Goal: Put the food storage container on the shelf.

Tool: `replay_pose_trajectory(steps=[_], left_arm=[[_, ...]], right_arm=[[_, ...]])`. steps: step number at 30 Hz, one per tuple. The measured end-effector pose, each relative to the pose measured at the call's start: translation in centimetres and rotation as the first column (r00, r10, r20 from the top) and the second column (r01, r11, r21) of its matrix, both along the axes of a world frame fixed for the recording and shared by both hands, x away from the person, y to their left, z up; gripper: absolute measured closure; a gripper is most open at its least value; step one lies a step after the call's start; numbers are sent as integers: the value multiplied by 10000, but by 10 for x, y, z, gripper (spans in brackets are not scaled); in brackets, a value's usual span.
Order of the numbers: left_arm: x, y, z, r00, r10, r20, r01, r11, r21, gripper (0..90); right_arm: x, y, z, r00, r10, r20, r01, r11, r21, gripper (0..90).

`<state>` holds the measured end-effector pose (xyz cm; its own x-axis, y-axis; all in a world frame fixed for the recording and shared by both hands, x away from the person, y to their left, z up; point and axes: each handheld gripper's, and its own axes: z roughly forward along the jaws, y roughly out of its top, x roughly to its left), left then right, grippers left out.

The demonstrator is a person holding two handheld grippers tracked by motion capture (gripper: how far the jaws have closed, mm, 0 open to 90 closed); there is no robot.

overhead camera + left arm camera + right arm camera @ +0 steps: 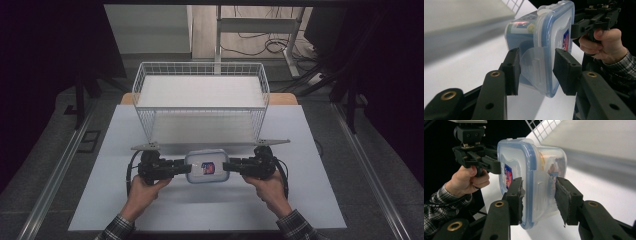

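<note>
Between the left gripper (181, 167) and right gripper (231, 166), each clamped on an end latch, the lidded container (207, 167) hangs off the table (100, 200) just short of the wire basket (200, 100); judged mid-carry, next: level lift over its near rim.

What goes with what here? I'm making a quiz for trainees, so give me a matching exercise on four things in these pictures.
Things:
1. box
2. basket
3. left gripper
4. right gripper

States or places:
A. white wire, behind the box
B. shut on the box's right end
C. clear, blue-rimmed lid, held between both grippers
D. shut on the box's left end

Pairs: 1-C, 2-A, 3-D, 4-B
</note>
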<state>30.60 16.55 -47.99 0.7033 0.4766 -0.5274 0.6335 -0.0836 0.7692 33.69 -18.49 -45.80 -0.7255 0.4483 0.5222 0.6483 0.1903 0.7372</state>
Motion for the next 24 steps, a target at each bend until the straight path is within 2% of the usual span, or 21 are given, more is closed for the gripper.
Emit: replay_pose_trajectory(steps=[3, 4, 5, 14, 18, 19, 20, 21, 23, 24], left_arm=[[5, 2, 9, 10000, 10, 23, -10, 9999, -145, 582], [9, 3, 16, 10000, 1, 84, 0, 9998, -185, 583], [9, 3, 16, 10000, 1, 84, 0, 9998, -185, 583], [24, 11, 51, 9991, 144, 401, -135, 9996, -232, 586], [32, 16, 65, 9991, 195, 384, -173, 9982, -565, 593], [35, 17, 69, 9990, 193, 405, -169, 9982, -572, 593], [39, 19, 77, 9988, 223, 445, -198, 9982, -566, 593], [39, 19, 77, 9988, 223, 445, -198, 9982, -566, 594], [44, 21, 84, 9985, 299, 461, -270, 9977, -623, 595], [50, 24, 92, 9983, 352, 470, -319, 9971, -691, 594]], right_arm=[[7, 1, 13, 9999, -7, 114, 6, 10000, 93, 582], [9, 1, 16, 9999, -6, 150, 4, 9999, 136, 582], [9, 1, 16, 9999, -6, 150, 4, 9999, 136, 582], [26, 7, 47, 9988, 69, 476, -86, 9993, 360, 582], [37, 10, 64, 9983, 109, 567, -141, 9984, 550, 582], [37, 10, 64, 9983, 109, 567, -141, 9984, 550, 582], [42, 11, 70, 9984, 118, 559, -154, 9979, 636, 582], [42, 11, 70, 9984, 118, 559, -154, 9979, 636, 582], [50, 14, 79, 9985, 89, 538, -131, 9969, 780, 583], [53, 15, 83, 9983, 79, 574, -125, 9967, 806, 582]])
